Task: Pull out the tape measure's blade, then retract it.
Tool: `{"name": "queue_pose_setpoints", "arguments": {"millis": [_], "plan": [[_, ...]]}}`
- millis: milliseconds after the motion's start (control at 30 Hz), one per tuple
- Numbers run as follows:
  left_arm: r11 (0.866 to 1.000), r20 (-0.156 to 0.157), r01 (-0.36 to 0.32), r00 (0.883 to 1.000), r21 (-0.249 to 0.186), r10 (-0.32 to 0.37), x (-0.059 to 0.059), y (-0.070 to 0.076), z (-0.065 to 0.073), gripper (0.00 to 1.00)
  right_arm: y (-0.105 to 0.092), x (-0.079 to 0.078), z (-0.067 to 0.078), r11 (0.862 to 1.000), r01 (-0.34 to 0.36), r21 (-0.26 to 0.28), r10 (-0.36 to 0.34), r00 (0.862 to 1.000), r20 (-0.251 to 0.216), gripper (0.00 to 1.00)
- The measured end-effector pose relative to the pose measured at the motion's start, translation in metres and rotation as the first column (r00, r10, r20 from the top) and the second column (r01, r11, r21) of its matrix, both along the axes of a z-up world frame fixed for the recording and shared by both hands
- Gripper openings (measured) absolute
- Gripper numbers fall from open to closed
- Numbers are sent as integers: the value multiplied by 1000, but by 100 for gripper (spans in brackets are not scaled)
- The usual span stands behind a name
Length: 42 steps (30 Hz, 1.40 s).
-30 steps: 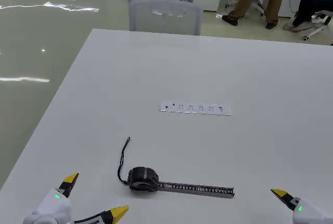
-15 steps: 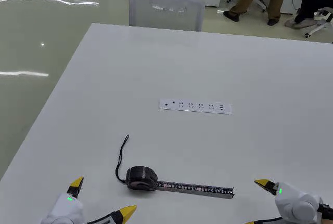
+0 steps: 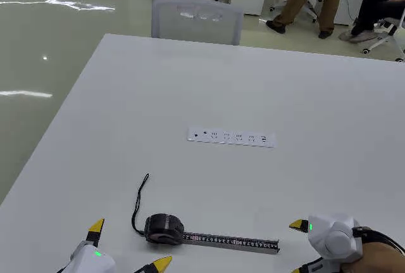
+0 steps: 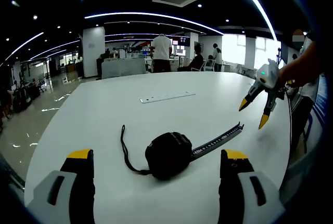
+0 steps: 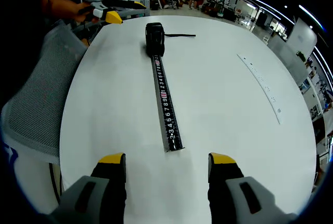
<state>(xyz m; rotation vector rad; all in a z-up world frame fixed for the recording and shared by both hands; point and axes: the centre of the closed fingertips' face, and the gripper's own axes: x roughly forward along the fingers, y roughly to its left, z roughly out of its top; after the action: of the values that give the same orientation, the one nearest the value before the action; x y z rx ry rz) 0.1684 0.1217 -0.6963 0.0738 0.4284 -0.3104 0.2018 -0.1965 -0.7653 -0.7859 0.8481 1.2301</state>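
Tape measure (image 3: 164, 228) lies on the white table (image 3: 190, 83) near the person's edge, its strap (image 3: 138, 203) curling off toward 11 o'clock. Its blade (image 3: 231, 242) is out, flat on the tabletop, running from the case toward 3 o'clock. The left gripper (image 4: 156, 154) hovers just short of the case at about 7 o'clock, jaws spread wide, gripping nothing. The right gripper (image 5: 167, 157) faces the blade's tip from 3 o'clock, jaws also apart and empty. The pull-out looks done. The retraction is left, and since the blade lies out unheld, I'd guess its lock needs releasing.
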Motion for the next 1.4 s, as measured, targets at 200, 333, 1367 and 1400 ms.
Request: {"name": "queue_pose_setpoints", "arguments": {"millis": [200,333,1367,1400], "plan": [[1000,-1,-13,1000,-19,13,6,-5,1,99,6,4,-19,994,-88,-68,85,996,-38,54],[1000,-4,-19,1000,-16,19,11,-4,-3,99,17,7,-27,989,-119,-85,115,992,-53,49],[994,-81,-103,992,-21,100,26,-19,-39,99,17,5,-46,974,-97,-204,76,992,-105,12],[991,-85,-133,988,-28,130,29,-17,-41,99,17,5,-45,972,-103,-210,82,991,-108,12]]}}
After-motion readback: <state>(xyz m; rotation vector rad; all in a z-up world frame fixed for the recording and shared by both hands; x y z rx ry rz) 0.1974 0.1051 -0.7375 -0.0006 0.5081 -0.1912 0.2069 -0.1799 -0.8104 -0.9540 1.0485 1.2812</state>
